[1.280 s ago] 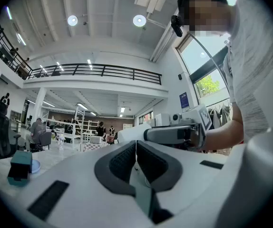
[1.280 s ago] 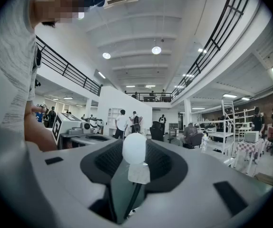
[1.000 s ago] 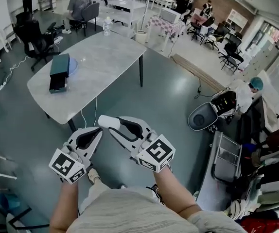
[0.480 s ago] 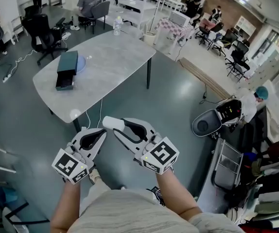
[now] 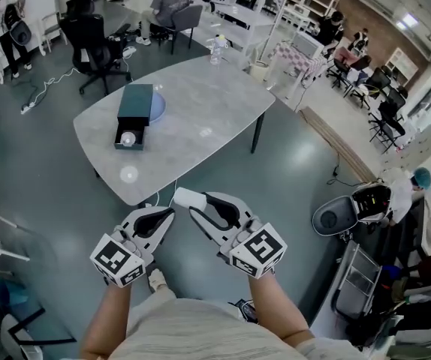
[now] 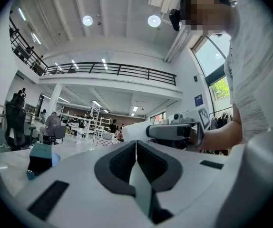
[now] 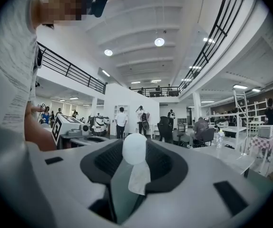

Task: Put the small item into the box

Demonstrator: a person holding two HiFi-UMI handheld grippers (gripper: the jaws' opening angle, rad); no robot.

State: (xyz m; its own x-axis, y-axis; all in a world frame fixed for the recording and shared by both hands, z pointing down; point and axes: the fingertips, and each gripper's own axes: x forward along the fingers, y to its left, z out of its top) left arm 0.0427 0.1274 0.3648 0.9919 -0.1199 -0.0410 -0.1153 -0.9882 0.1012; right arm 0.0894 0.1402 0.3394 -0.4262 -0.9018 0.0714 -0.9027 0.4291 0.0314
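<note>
Together before torso (image 5: 193,330): left gripper (image 5: 167,214) clenched empty, right gripper (image 5: 194,202) grasping white ball (image 7: 134,148), both level

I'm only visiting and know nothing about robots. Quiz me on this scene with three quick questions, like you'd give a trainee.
1. True or false: the left gripper has its jaws wide apart.
2. What holds the small white item? A) left gripper B) right gripper C) nothing, it lies on the floor
3. Fill in: the dark box stands on the ____.

Key: 1 false, its jaws are together with nothing between them. 2 B. 3 table.
</note>
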